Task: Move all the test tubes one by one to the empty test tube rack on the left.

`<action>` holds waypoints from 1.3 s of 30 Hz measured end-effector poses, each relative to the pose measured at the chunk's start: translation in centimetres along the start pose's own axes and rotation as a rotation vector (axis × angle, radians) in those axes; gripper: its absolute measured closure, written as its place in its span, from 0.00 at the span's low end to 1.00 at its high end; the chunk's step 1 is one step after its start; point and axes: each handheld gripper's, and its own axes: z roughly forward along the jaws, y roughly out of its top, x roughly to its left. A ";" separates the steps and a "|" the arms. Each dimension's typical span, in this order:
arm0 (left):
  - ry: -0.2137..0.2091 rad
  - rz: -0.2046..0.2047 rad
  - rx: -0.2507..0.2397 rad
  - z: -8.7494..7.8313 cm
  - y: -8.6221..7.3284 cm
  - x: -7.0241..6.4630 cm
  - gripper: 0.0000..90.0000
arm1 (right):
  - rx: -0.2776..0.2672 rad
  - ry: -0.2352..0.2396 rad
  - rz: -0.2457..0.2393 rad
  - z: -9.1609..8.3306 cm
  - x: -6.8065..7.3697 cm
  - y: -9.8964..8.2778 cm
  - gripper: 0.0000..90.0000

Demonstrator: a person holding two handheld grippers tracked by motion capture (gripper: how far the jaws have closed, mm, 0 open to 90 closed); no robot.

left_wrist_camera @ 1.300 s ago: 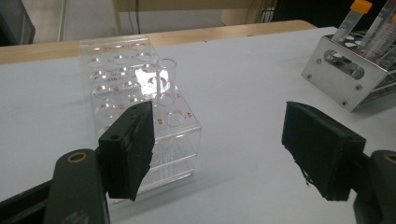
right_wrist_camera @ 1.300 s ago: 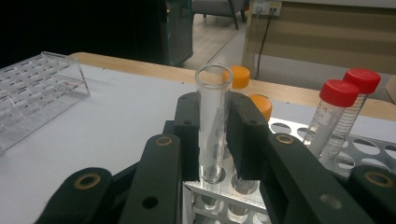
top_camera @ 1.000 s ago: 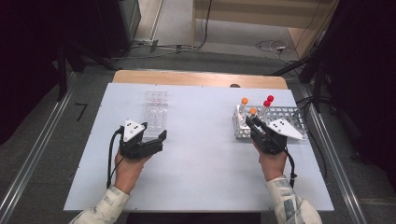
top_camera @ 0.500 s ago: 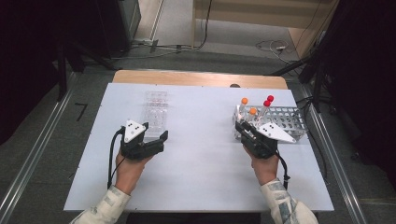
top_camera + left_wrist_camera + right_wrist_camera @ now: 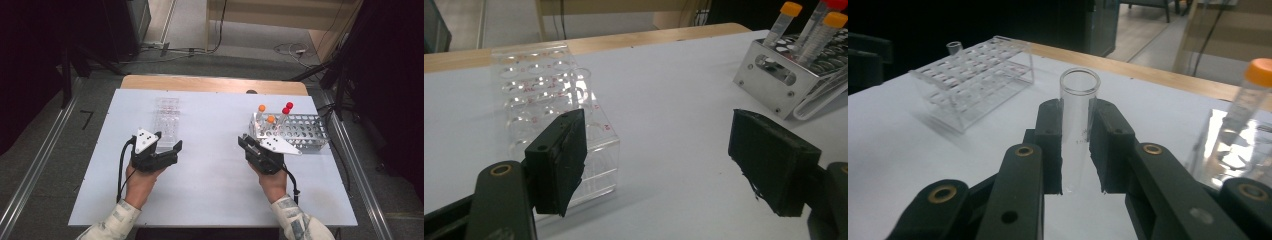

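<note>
My right gripper (image 5: 1077, 150) is shut on a clear, uncapped glass tube (image 5: 1078, 105), which stands upright between the pads. In the high view this gripper (image 5: 243, 142) sits just left of the metal rack (image 5: 300, 131) and points left. My left gripper (image 5: 170, 142) is open with nothing between its jaws, beside the near end of the clear plastic rack (image 5: 166, 120). In the left gripper view the left gripper (image 5: 659, 160) has one pad in front of the clear rack (image 5: 549, 95). The clear rack (image 5: 973, 75) has a small tube (image 5: 954, 47) at its far corner.
The metal rack (image 5: 774, 82) holds capped tubes, two orange (image 5: 261, 108) and one red (image 5: 286, 108). An orange-capped tube (image 5: 1250, 95) stands close to the right of my right gripper. A white table (image 5: 215, 190) lies under both hands, with a wooden edge (image 5: 210, 82) at the back.
My right hand has moved left, away from the metal rack, carrying the clear tube. The left hand has stayed in place.
</note>
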 end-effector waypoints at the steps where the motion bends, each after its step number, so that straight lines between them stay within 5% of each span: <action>1: -0.006 0.000 -0.002 -0.1 0.1 -0.2 0.26 | -0.001 0.011 -0.002 0.1 0.3 0.0 0.81; 13: -0.138 0.035 -0.018 -0.3 1.3 -3.9 0.32 | 0.027 0.126 -0.054 1.6 4.3 -0.6 0.81; 22: -0.191 0.057 0.002 0.2 1.2 -5.5 0.39 | 0.056 0.195 -0.089 2.9 7.2 -1.2 0.81; 39: -0.245 0.087 0.032 0.8 1.0 -6.3 0.62 | 0.061 0.211 -0.114 3.3 8.4 -1.2 0.81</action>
